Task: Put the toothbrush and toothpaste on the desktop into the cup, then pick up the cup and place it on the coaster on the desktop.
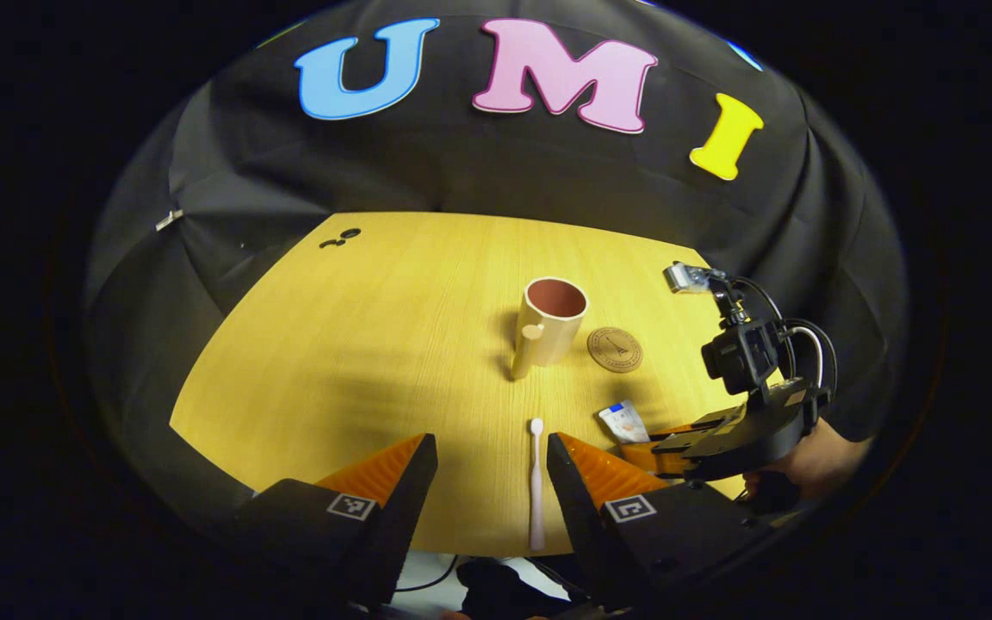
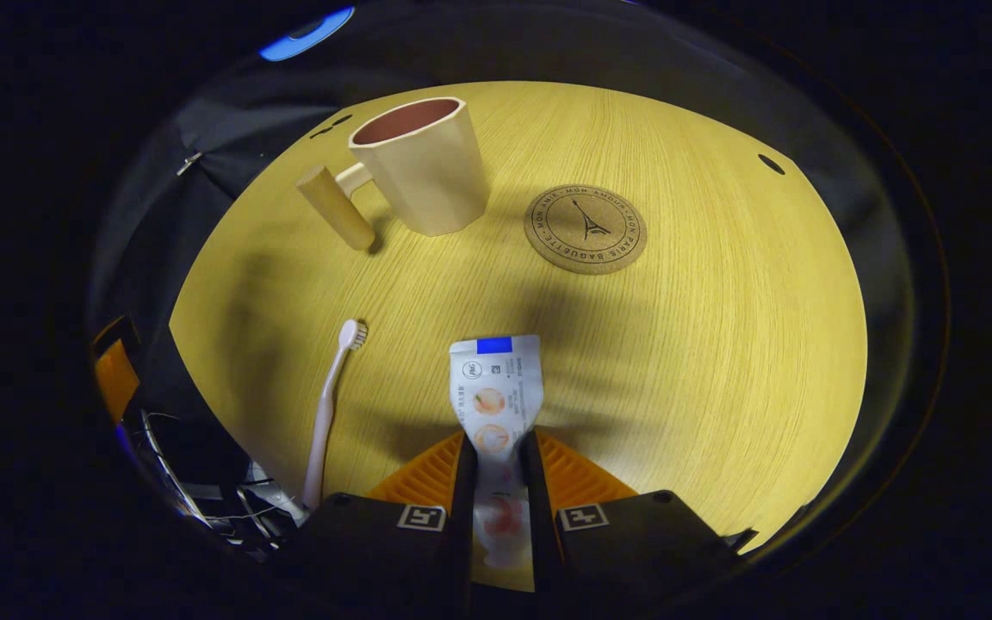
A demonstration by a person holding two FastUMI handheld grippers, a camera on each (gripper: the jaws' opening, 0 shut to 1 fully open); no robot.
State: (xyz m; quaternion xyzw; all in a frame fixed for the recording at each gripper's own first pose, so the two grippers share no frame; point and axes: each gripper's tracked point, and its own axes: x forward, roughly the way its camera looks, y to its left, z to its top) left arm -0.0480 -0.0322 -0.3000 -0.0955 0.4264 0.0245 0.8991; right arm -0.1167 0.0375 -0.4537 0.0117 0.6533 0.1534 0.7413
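Note:
A pale toothbrush (image 1: 536, 482) lies on the wooden desktop (image 1: 375, 344), head pointing away, between the spread fingers of my left gripper (image 1: 492, 456), which is open above it. A beige cup (image 1: 550, 323) with a side handle stands upright mid-table; a round cork coaster (image 1: 615, 349) lies just right of it. In the right gripper view, my right gripper (image 2: 498, 452) is shut on the white toothpaste tube (image 2: 494, 387), whose flat end sticks out forward. The cup (image 2: 423, 164), coaster (image 2: 585, 228) and toothbrush (image 2: 328, 405) lie ahead and to the left.
The right gripper (image 1: 677, 443) with its camera mount and the holding hand (image 1: 815, 461) show at the table's right edge in the left gripper view. Two small dark holes (image 1: 341, 237) mark the far left of the desktop. Cables hang below the near edge (image 2: 203, 491).

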